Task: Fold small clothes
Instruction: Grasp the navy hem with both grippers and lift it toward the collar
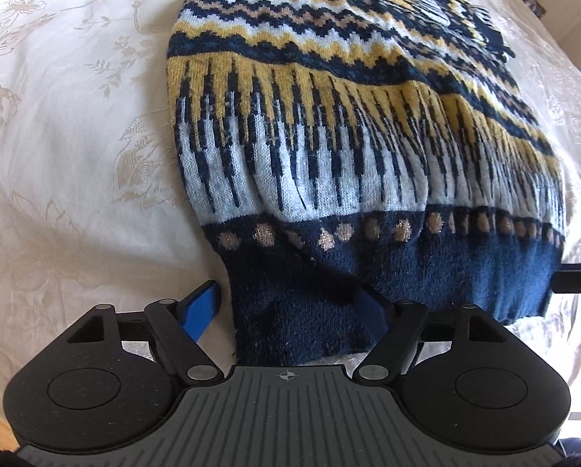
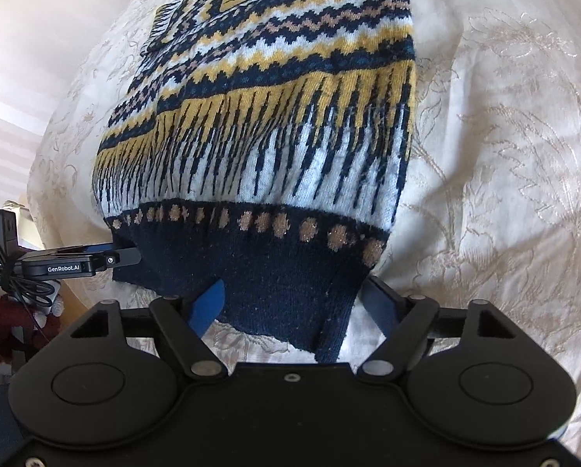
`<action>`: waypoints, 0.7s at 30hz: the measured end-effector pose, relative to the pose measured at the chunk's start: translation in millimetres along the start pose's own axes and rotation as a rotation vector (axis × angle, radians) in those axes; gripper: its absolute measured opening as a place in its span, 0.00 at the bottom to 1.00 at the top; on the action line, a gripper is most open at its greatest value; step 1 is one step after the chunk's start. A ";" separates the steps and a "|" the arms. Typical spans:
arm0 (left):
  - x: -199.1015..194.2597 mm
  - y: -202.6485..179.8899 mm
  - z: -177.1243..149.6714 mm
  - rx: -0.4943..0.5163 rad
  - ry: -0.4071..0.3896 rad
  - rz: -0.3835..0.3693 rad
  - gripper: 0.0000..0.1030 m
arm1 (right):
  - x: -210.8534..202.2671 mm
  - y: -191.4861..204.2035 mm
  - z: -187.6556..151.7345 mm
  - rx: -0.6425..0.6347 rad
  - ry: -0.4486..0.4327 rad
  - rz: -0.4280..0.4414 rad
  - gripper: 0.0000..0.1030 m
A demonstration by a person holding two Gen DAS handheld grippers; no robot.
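Covering the bed is a cream bedspread (image 1: 76, 136) with a woven floral pattern, and on it lies a navy, yellow and white patterned sweater (image 1: 329, 116), running from 12 o'clock down to its navy hem at 6 o'clock in both wrist views. The left claw (image 1: 290, 311) stands wide apart with the hem's left corner between its blue fingers (image 1: 200, 311), not pinched; the right claw (image 2: 294, 307) likewise straddles the right corner, spread wide.
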State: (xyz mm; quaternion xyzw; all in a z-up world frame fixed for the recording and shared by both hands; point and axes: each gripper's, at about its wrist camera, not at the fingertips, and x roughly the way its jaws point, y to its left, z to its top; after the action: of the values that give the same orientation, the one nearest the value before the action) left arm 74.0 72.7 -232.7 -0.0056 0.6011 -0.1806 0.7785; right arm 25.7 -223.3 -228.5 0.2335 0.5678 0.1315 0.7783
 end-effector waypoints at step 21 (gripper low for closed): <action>-96.3 1.8 49.3 -0.115 -0.231 -0.182 0.10 | -59.0 17.7 31.5 0.087 -0.163 0.140 0.12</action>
State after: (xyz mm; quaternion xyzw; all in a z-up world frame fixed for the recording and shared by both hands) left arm 100.3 91.8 -129.5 -0.1255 0.5141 -0.2138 0.8212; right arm 37.6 -242.6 -163.1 0.3161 0.4902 0.1415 0.7999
